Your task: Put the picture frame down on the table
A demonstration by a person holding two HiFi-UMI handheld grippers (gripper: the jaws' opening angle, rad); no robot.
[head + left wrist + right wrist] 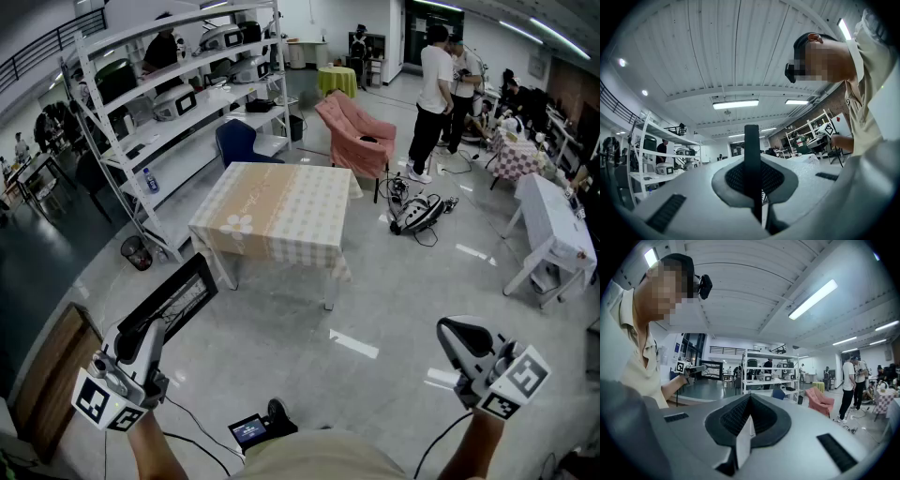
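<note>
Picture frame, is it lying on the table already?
No, the left tongs grip the picture frame up in the air, away from the table with the checked cloth.

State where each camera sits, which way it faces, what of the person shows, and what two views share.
Head view: on the head, looking down at table; both forearms, left gripper holding frame, right gripper.
Left gripper view: on left gripper, facing up at ceiling; torso, right hand.
Right gripper view: on right gripper, facing shelves; torso, left arm.
Shared: shelves in all.
</note>
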